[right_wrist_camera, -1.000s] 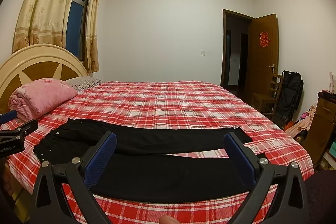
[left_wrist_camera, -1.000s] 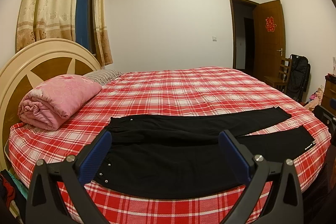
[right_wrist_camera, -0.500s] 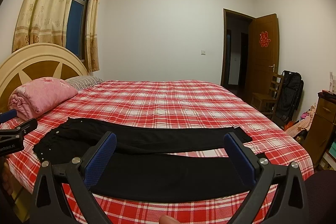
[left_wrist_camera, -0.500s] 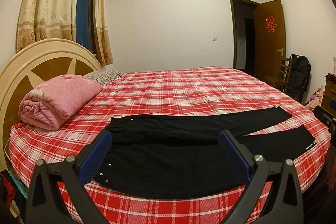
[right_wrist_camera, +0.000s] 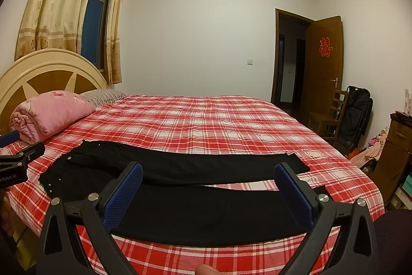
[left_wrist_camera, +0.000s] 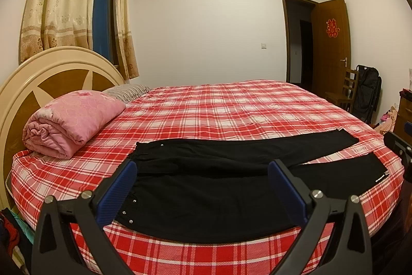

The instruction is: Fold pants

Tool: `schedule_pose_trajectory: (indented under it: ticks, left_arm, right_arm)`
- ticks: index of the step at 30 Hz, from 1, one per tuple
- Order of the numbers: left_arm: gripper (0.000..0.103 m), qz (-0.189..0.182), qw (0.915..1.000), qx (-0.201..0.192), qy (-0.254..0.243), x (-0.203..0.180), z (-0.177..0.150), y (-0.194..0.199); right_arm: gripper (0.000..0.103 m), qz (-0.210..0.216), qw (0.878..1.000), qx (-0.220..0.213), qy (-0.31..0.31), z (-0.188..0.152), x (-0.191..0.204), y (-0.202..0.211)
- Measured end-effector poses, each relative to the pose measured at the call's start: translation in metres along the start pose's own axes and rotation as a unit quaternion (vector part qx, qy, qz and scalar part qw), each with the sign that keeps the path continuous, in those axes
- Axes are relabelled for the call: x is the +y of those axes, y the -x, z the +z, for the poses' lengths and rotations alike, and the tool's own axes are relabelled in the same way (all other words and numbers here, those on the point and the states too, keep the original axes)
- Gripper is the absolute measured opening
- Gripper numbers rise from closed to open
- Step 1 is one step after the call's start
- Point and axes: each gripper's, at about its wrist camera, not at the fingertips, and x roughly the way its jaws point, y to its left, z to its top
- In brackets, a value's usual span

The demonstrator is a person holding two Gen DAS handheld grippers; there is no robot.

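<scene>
Fingers [left_wrist_camera: 121, 187] of both grippers hover spread above flat black pants [left_wrist_camera: 219, 187].

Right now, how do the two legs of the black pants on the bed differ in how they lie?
The far leg lies toward the middle of the bed; the near leg runs along the bed's front edge. The near leg's cuff shows a small white label, while the far leg's cuff shows none. The legs meet at the waist and spread apart toward the cuffs. Both lie flat, unfolded, and neither hand-held gripper touches them.
</scene>
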Motion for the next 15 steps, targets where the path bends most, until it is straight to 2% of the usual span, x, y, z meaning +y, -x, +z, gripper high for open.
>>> schedule_pose_trajectory:
  ticks: [9, 15]
  left_arm:
    - [0.103, 0.002, 0.9999, 0.012, -0.001, 0.001, -0.01, -0.012]
    - [0.103, -0.003, 0.9991, 0.035, -0.022, 0.01, -0.019, -0.051]
  right_arm:
    - [0.102, 0.0, 1.0, 0.024, 0.006, -0.011, 0.002, -0.017]
    - [0.102, 0.007, 0.998, 0.059, 0.015, -0.028, -0.001, -0.049]
